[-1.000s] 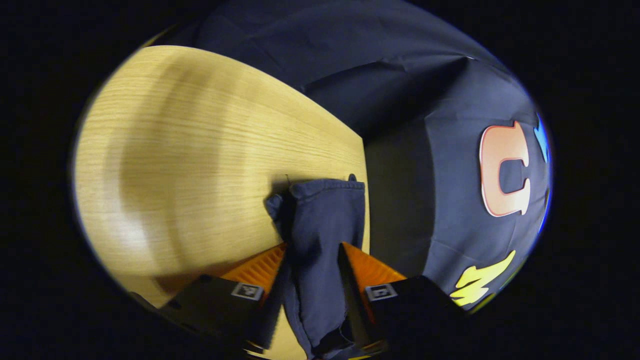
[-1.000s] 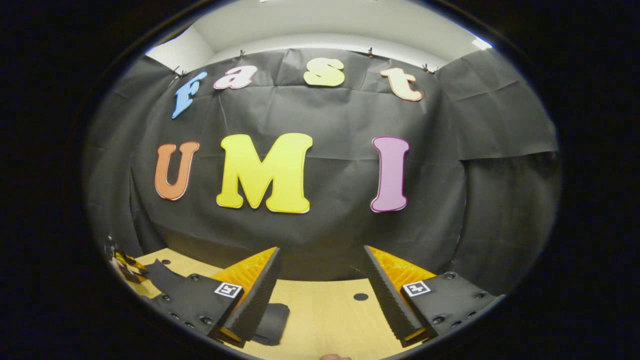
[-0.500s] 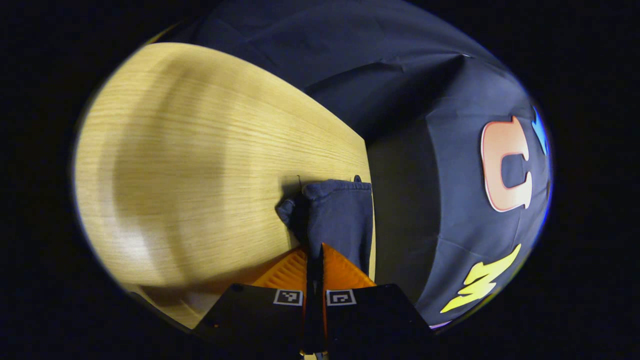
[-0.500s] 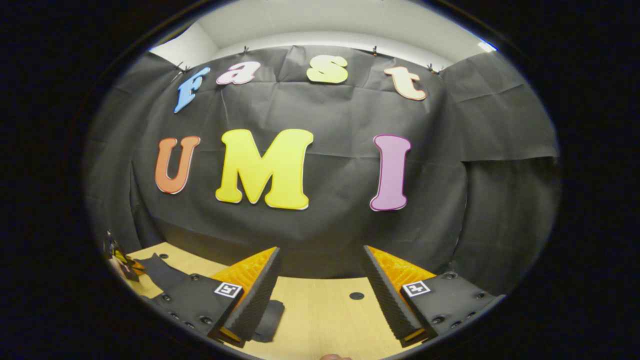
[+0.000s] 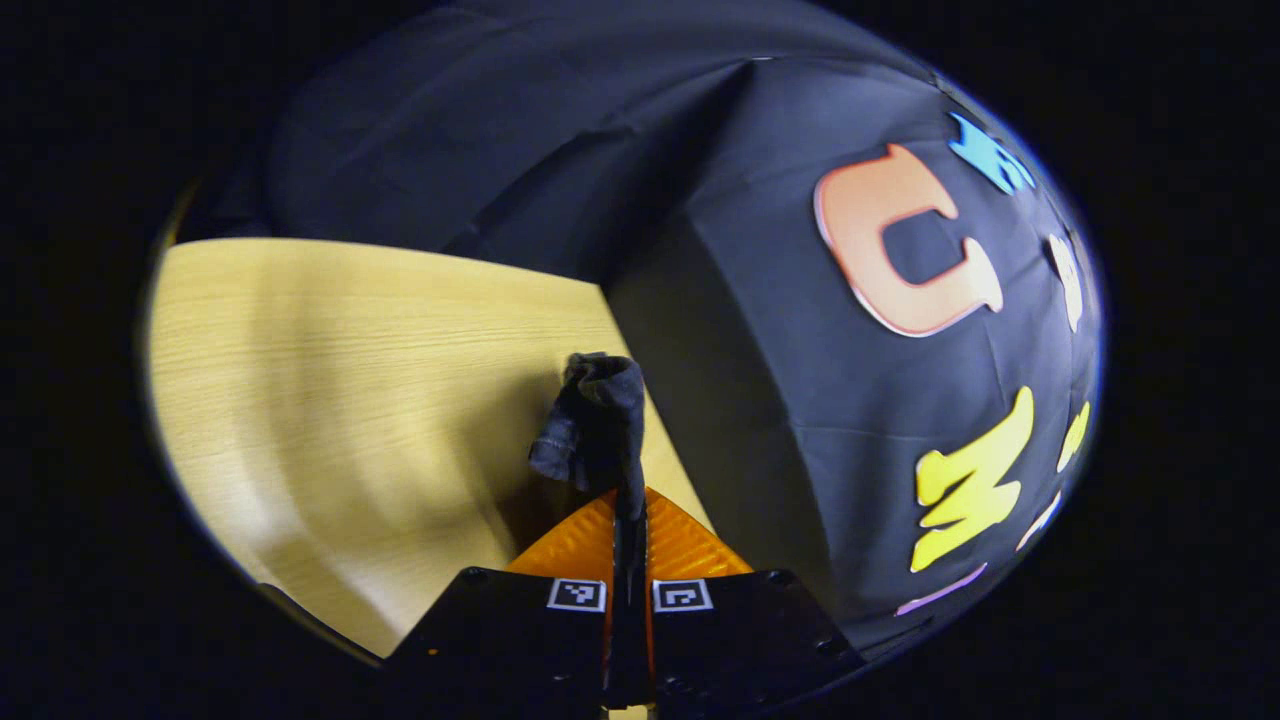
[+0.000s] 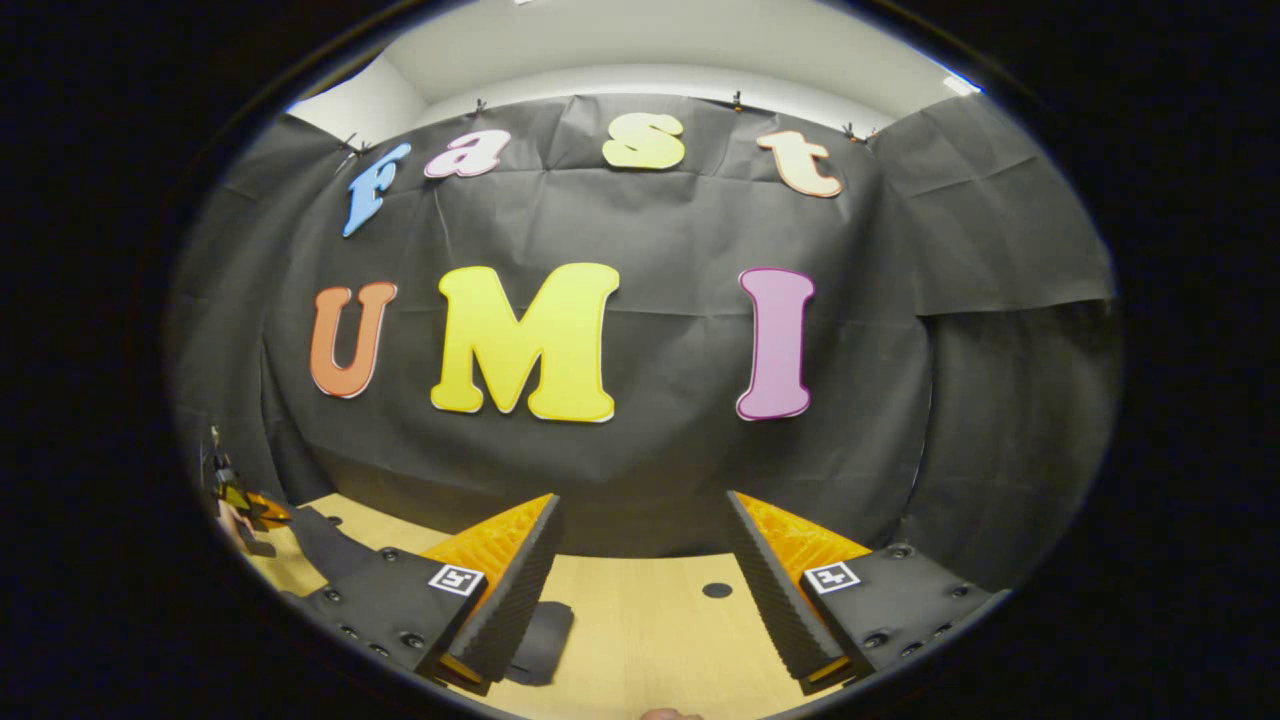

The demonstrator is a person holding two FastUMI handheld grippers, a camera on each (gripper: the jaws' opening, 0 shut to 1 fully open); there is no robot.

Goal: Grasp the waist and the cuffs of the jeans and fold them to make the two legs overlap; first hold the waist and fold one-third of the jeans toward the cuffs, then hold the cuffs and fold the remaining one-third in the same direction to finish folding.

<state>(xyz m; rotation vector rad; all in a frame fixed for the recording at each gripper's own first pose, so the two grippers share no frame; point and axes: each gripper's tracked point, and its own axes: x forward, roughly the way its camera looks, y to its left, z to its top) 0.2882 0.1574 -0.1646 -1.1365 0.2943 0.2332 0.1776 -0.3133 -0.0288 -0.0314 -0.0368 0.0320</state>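
My left claw (image 5: 628,510) carries 2 black plates, each with a square coded tag. My right claw (image 6: 640,570) shows ridged wedges, black screwed plates, seemingly 2 similar tags.

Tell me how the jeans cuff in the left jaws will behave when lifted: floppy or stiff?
Likely floppy: the jeans cuff bunches and curls over above the left gripper, holding no flat shape. Probably light enough to rise easily, as the shut jaws pinch only a thin fold. The trailing fabric may drag on the wooden table.
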